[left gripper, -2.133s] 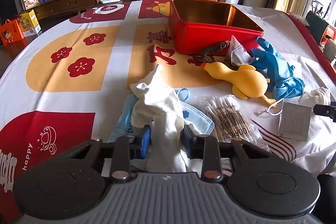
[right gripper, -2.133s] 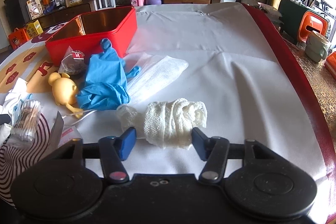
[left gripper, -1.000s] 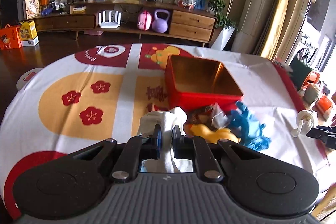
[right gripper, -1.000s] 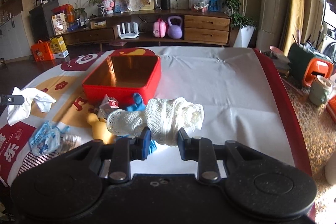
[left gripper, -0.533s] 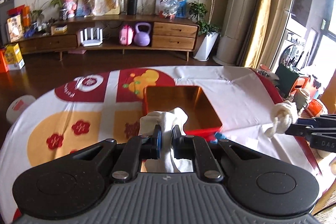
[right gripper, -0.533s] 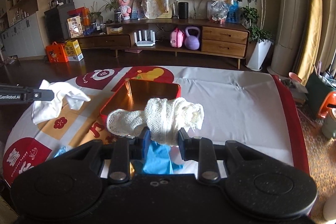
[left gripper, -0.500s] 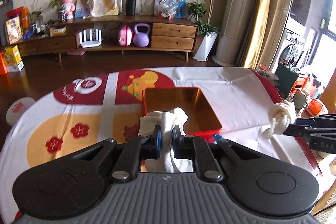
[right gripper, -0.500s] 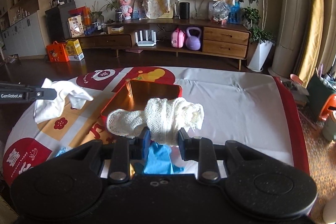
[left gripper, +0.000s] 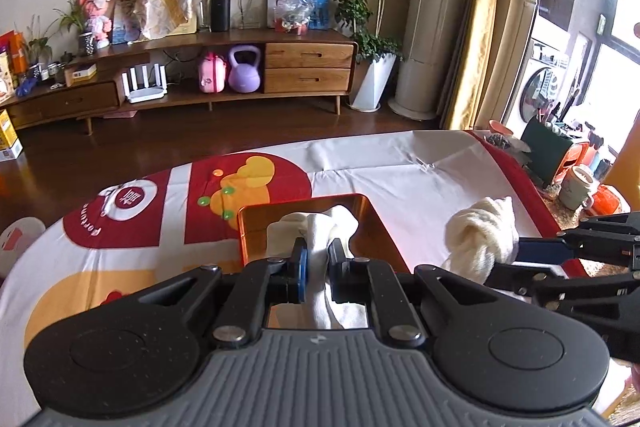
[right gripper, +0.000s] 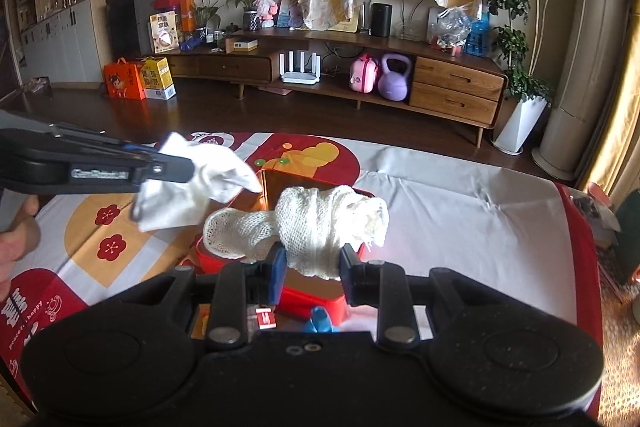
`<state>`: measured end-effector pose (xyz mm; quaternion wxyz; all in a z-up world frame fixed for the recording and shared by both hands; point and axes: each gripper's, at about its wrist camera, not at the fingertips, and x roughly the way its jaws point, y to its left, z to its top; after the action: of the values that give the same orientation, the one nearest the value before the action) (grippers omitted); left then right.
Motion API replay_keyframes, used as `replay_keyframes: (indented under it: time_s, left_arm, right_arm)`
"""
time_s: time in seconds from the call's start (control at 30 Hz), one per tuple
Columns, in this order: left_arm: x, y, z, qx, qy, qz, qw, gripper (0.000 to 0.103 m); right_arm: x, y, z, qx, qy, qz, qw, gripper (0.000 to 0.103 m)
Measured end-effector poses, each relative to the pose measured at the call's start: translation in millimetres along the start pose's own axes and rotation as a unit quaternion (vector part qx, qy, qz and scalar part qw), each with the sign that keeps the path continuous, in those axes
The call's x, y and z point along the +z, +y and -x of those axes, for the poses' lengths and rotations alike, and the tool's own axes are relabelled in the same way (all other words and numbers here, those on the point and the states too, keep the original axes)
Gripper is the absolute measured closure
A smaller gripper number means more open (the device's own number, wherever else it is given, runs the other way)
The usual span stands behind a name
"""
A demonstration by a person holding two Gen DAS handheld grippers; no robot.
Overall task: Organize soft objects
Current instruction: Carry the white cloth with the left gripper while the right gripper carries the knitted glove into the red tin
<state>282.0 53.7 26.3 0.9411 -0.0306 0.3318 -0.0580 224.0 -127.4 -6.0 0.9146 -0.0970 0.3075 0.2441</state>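
Observation:
My left gripper [left gripper: 318,261] is shut on a white cloth [left gripper: 320,227], held in the air above the red box [left gripper: 250,227] with its shiny copper inside. From the right wrist view the same cloth [right gripper: 188,195] hangs from the left gripper [right gripper: 188,169] to the left of the box [right gripper: 312,297]. My right gripper [right gripper: 312,263] is shut on a roll of white mesh gauze [right gripper: 316,223], held over the box's near side. In the left wrist view that gauze [left gripper: 484,235] hangs at the right, in the right gripper [left gripper: 520,257].
The table carries a white, red and orange cloth [right gripper: 460,203]. A blue glove [right gripper: 320,321] and a small packet [right gripper: 266,319] lie just before the box. A wooden sideboard [left gripper: 240,67] stands beyond the floor. A person's hand [right gripper: 16,239] shows at the left edge.
Both grippers have lifted their loads off the table and carried them up and towards the red box. The two grippers have come closer together.

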Motion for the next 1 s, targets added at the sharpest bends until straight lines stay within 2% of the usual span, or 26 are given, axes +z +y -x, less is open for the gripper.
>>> replay_keyframes:
  time_s: [0.37, 0.57, 0.7, 1.0]
  left_arm:
    - [19, 3, -80, -0.001, 0.032, -0.003, 0.9995, 0.093]
    - [13, 8, -122, 0.002, 0.060, 0.004, 0.9982, 0.092]
    - [8, 11, -147, 0.006, 0.079, 0.003, 0.9969, 0.092]
    - [-2, 13, -188, 0.012, 0.112, -0.004, 0.9936, 0.092]
  right_arm:
    - [9, -5, -75, 0.005, 0.049, 0.014, 0.999, 0.076]
    - [2, 4, -112, 0.008, 0.078, 0.034, 0.996, 0.076]
    - [-4, 13, -129, 0.007, 0.087, 0.069, 0.994, 0.076]
    - [-9, 16, -165, 0.017, 0.117, 0.067, 0.991, 0.076]
